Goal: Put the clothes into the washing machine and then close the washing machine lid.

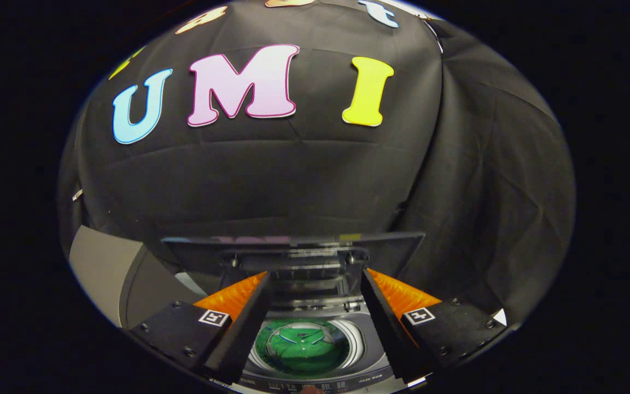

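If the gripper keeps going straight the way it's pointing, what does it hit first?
Probably the raised lid of the washing machine: it stands just beyond the open gripper. Depth is unclear. The green garment lies lower, in the drum.

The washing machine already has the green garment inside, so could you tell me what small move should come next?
Probably move the open, empty hand-held gripper forward to the raised lid just beyond its fingertips, since the green garment already lies in the drum and the lid stands open.
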{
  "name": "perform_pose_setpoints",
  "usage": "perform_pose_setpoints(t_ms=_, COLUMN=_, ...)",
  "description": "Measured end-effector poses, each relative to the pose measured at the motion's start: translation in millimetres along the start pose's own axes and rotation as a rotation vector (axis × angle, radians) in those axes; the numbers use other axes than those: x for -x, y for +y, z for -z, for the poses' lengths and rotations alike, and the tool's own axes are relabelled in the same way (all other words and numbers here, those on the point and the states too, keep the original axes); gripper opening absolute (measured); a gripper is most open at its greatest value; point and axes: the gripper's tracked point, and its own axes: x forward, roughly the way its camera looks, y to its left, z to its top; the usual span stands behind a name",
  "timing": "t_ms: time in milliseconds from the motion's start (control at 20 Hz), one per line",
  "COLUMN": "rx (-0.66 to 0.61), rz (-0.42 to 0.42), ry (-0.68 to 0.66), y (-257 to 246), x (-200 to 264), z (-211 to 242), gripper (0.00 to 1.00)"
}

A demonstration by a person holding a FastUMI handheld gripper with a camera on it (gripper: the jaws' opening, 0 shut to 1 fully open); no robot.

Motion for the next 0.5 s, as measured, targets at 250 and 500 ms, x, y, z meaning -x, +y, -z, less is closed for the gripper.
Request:
perform_pose_setpoints(t_ms=250, rx=0.031, rz=0.015, ry=-0.010, y=0, x=-25, z=-33, gripper=0.99)
perform_pose_setpoints(t_ms=500, rx=0.030, rz=0.005, ry=0.011, y=9, x=-52, z=-36, gripper=1.00)
